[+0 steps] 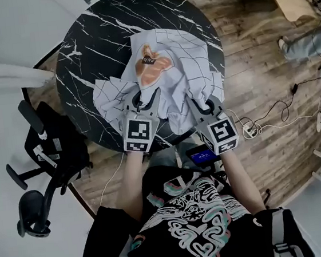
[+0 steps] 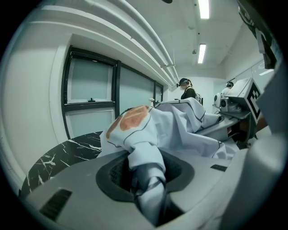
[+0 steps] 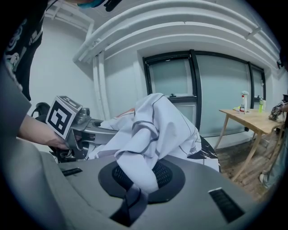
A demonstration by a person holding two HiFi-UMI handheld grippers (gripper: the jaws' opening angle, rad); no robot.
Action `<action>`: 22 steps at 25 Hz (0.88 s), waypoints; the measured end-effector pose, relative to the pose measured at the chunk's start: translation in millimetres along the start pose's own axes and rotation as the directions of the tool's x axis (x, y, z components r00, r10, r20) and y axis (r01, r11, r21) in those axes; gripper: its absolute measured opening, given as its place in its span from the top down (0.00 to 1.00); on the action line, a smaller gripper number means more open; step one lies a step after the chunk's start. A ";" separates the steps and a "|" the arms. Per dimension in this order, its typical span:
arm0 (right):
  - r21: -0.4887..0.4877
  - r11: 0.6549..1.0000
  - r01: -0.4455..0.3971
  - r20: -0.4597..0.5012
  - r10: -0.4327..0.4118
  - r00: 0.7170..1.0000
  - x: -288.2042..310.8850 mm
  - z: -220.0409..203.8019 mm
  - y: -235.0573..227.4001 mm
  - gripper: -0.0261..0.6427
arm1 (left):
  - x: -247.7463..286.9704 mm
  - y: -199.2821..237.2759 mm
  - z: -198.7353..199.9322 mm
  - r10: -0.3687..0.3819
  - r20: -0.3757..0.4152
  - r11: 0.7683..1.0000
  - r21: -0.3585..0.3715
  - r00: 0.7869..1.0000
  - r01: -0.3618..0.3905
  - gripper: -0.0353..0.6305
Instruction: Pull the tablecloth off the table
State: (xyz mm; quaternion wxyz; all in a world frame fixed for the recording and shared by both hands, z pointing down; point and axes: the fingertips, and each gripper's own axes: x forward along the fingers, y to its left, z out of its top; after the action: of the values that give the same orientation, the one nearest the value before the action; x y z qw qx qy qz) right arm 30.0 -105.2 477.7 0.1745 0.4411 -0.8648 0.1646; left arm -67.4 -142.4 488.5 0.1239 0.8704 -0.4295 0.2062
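Note:
A white tablecloth (image 1: pixel 171 66) with thin dark grid lines and an orange patch (image 1: pixel 152 68) lies bunched up on the round black marble table (image 1: pixel 90 41). My left gripper (image 1: pixel 141 101) is shut on a twisted fold of the tablecloth (image 2: pixel 146 170) at its near edge. My right gripper (image 1: pixel 198 104) is shut on another fold of the tablecloth (image 3: pixel 137 179) further right. The cloth rises in a heap in front of both grippers, orange patch (image 2: pixel 132 119) on top. Much of the marble top shows bare around the cloth.
A black office chair (image 1: pixel 43 161) stands left of the table. Cables and a power strip (image 1: pixel 250 129) lie on the wooden floor at right. A light wooden table (image 3: pixel 252 119) with bottles stands further right. A person (image 2: pixel 186 90) stands far off by the wall.

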 end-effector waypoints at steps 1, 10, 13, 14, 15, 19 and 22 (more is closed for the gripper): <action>-0.002 1.000 0.001 0.006 -0.001 1.000 -1.0 2.7 0.9 0.88 | -1.6 0.2 2.2 0.001 0.003 1.000 0.002 1.000 -0.001 0.74; 0.001 1.000 0.009 0.059 -0.009 0.998 -14.0 24.3 5.9 0.88 | -16.2 -3.4 24.7 0.014 0.026 1.000 0.022 1.000 -0.015 0.74; -0.002 1.000 0.009 0.071 -0.009 0.997 -17.9 29.3 6.1 0.88 | -19.4 -5.5 30.3 0.020 0.032 0.999 0.029 0.999 -0.021 0.74; -0.003 1.000 0.008 0.075 -0.008 0.997 -18.8 31.1 6.1 0.88 | -20.5 -5.8 32.2 0.023 0.035 0.999 0.031 0.999 -0.024 0.74; -0.004 1.000 0.006 0.080 -0.006 0.997 -19.4 32.8 6.3 0.88 | -21.5 -5.8 34.0 0.027 0.038 0.999 0.032 0.999 -0.028 0.74; -0.013 1.000 -0.002 0.097 0.003 0.995 -22.4 39.4 8.7 0.88 | -26.6 -6.1 39.3 0.045 0.051 0.998 0.035 0.998 -0.047 0.74; -0.017 1.000 -0.004 0.111 0.006 0.994 -25.9 44.3 8.1 0.88 | -30.1 -7.9 46.0 0.058 0.066 0.997 0.045 0.996 -0.061 0.74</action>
State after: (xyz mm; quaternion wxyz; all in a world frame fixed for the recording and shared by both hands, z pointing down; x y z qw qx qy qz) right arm 30.6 -101.9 425.9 0.1294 0.4459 -0.8756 0.1332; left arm -65.9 -134.8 433.5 0.0832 0.8661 -0.4542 0.1915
